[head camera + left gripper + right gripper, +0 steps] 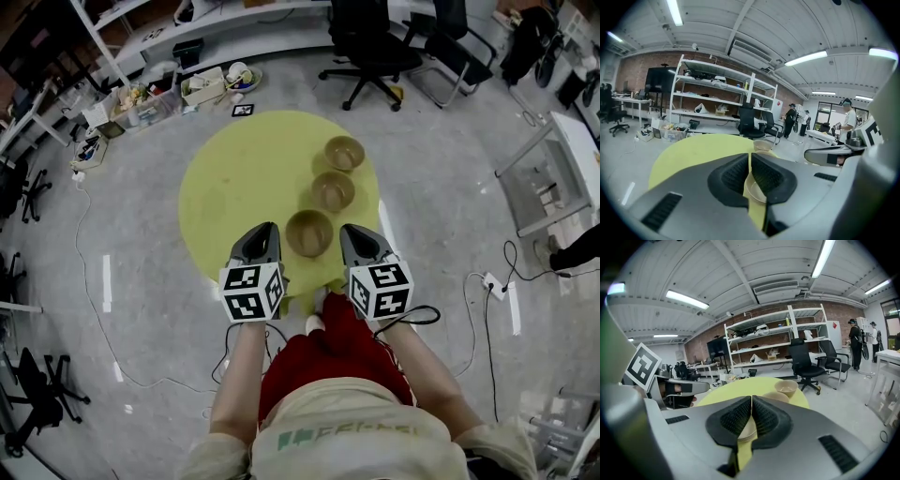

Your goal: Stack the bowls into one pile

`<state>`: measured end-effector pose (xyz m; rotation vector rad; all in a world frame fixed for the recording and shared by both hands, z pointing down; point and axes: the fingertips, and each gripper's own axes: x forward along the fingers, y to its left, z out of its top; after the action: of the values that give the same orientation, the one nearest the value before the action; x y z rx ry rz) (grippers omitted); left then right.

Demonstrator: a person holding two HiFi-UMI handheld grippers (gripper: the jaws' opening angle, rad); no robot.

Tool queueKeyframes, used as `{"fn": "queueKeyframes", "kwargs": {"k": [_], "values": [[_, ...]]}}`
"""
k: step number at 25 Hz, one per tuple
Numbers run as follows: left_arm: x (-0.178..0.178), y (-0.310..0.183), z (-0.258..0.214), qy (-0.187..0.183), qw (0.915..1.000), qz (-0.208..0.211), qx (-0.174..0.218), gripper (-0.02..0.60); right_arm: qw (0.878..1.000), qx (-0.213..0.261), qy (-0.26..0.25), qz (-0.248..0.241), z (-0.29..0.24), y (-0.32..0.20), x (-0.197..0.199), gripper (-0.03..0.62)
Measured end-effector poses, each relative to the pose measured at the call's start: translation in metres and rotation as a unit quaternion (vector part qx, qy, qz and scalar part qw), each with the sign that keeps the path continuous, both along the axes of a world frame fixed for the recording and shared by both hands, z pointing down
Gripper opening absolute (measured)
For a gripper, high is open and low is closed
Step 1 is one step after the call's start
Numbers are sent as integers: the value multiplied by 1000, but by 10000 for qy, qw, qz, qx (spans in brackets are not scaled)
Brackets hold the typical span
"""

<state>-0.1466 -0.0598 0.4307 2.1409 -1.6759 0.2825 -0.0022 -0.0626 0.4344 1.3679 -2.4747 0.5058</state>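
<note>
Three tan bowls stand in a row on the round yellow table [234,178]: a near bowl [309,232], a middle bowl [333,190] and a far bowl [344,152]. My left gripper [263,232] hovers just left of the near bowl, jaws shut with nothing between them. My right gripper [353,232] hangs just right of that bowl, also shut and empty. In the left gripper view the near bowl [756,190] shows behind the closed fingertips, the far bowl [762,145] beyond. The right gripper view shows the near bowl [748,429] behind its shut jaws and the far bowl [786,388].
Black office chairs [373,47] stand beyond the table. Boxes and clutter [202,86] lie on the floor at the back left under shelving [717,98]. Cables [487,291] trail on the floor right. A metal rack [548,183] stands at the right. People [791,117] stand far off.
</note>
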Motion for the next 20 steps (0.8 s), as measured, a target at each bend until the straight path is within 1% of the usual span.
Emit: {"fn": "queueKeyframes", "kwargs": {"k": [6,11,15,20], "values": [[-4,19,-14,38,9999,-49,146,33,9997,225,-92,-27,-19,14,0,37],[-7,36,-28,-54,9994,-45,348,31,9993,339,-144,51,-28,25,4,37],[-6,44,-38,-49,9990,-45,443,31,9988,446,-188,76,-36,30,10,37],[-5,54,-49,-182,9981,-37,591,31,9980,561,-255,132,-46,38,18,37]]}}
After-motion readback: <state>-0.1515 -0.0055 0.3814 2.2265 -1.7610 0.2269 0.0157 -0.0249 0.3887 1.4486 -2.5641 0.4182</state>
